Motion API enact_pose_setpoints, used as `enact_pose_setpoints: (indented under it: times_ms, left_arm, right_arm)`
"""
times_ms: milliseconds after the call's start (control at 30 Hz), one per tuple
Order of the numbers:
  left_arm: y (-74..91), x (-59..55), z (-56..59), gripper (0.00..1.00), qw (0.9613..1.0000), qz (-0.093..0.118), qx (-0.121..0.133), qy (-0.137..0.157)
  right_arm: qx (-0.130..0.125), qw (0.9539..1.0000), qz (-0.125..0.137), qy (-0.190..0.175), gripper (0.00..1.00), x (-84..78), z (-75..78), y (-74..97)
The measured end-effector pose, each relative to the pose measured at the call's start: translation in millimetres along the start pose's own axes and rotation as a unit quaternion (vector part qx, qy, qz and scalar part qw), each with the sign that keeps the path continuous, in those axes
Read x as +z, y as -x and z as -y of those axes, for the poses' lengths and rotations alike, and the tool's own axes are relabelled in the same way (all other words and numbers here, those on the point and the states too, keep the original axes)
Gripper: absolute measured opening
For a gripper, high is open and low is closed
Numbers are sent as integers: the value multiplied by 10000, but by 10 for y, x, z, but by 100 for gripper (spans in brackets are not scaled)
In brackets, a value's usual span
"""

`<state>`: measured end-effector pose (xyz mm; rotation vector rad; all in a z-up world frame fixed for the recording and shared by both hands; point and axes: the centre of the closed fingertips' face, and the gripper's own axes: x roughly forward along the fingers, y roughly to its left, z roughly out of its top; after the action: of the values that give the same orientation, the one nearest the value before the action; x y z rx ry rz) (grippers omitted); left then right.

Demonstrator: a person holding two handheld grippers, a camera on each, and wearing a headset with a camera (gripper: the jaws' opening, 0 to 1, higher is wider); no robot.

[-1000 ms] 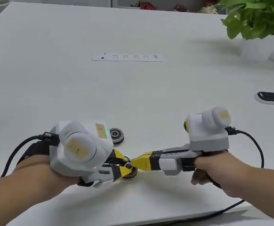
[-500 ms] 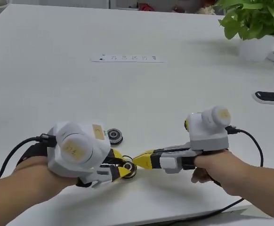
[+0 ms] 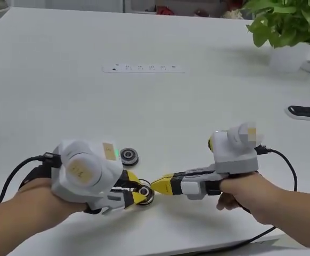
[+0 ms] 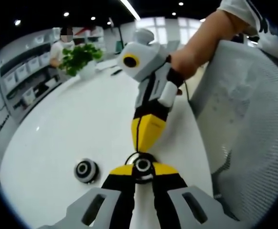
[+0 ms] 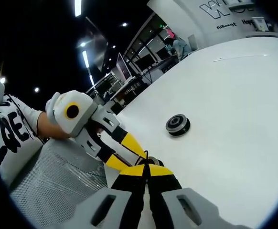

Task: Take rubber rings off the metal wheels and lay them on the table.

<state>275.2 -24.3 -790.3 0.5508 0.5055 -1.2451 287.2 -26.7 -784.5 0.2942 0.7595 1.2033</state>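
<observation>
A small metal wheel with a dark rubber ring is held just above the white table near its front edge. My left gripper is shut on this wheel, one yellow jaw on each side. My right gripper comes in from the right, its yellow jaws closed to a point on the wheel's rim, where the rubber ring sits. In the right gripper view its jaws meet at the rim. A second wheel with its ring on lies flat on the table behind the left gripper.
A white power strip lies at mid-table. A potted plant stands at the back right, with a dark flat device in front of it. The table's front edge runs just below the grippers, and a mesh chair stands behind it.
Both grippers stay joined at the held wheel and have sunk slightly toward the table. The camera has shifted a little. The second wheel lies where it was.
</observation>
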Motion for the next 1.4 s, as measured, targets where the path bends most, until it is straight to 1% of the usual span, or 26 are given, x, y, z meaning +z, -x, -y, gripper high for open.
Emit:
enact_pose_setpoints:
  times_ms: [100, 233, 433, 600, 833, 1000, 1133, 1400]
  left_arm:
    - [21, -16, 15, 14, 10000, -42, -49, -74]
    - [73, -2, 18, 16, 10000, -17, -73, -58]
    - [166, 72, 12, 20, 9997, 167, -73, 177]
    - [264, 140, 6, 24, 9993, 286, -33, 229]
    - [389, 164, 5, 31, 9990, 377, 38, 238]
    - [494, 200, 5, 37, 9980, 492, 90, 375]
    - [560, 255, 27, 42, 9970, 617, 107, 460]
    - [684, 304, 60, 48, 9960, 722, 147, 502]
  right_arm:
    - [11, 10000, 12, 8, 0, 13, -9, 3]
    - [12, 10000, 16, 18, 0, 19, -14, 10]
    - [6, 10000, 74, 8, 0, 48, -12, 27]
    - [13, 9999, 96, 62, 0, 72, -32, 27]
    - [64, 9999, 96, 113, 0, 89, -67, 19]
    - [85, 9998, 100, 169, 0, 115, -93, 25]
    - [103, 9997, 92, 212, 0, 129, -113, 24]
    - [145, 9994, 87, 299, 0, 161, -158, 34]
